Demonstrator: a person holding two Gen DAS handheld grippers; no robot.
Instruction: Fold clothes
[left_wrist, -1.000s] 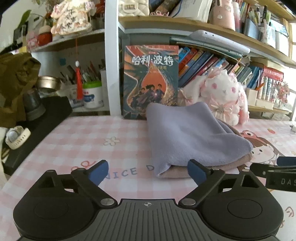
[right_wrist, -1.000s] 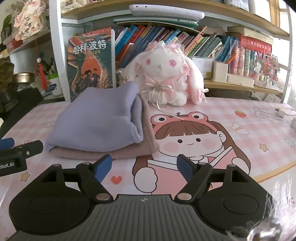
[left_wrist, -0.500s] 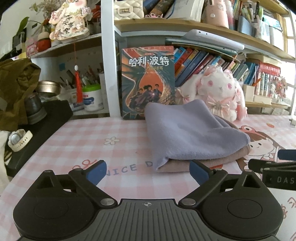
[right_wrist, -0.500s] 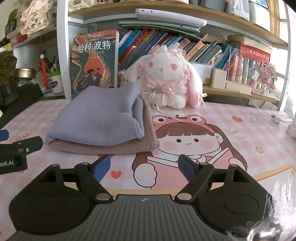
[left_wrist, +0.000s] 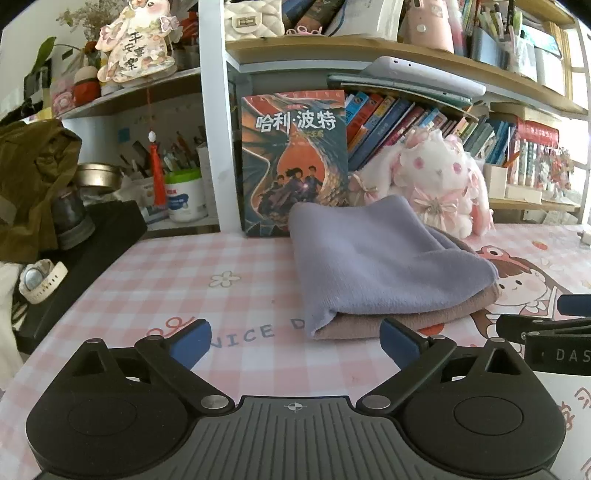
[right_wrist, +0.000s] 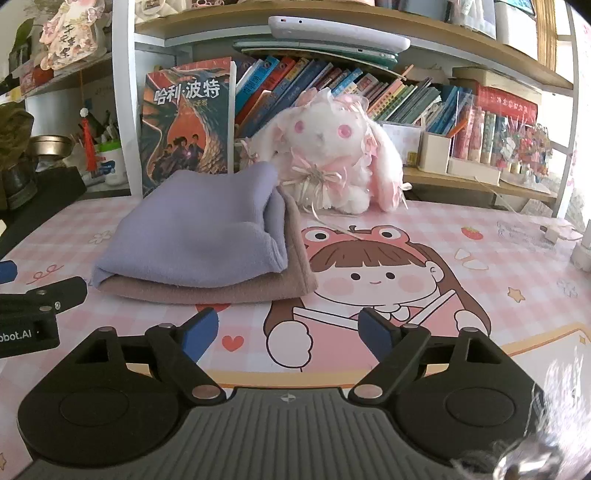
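Right gripper (right_wrist: 286, 328) jaws have just widened, empty; left gripper (left_wrist: 295, 341) jaws apart; two folded cloths (left_wrist: 388, 266) stacked.

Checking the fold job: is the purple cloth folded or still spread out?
Folded. The purple cloth lies doubled over, rounded fold edge showing, stacked on a folded brown cloth.

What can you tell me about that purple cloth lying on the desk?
The purple cloth looks like soft fleece, folded into a thick pad with a rounded fold toward the bunny. It lies flat on a folded brown cloth, which peeks out below and at the right. Both rest on the pink checked mat, before a standing book. Nothing grips it; both sets of jaws are open, short of it.
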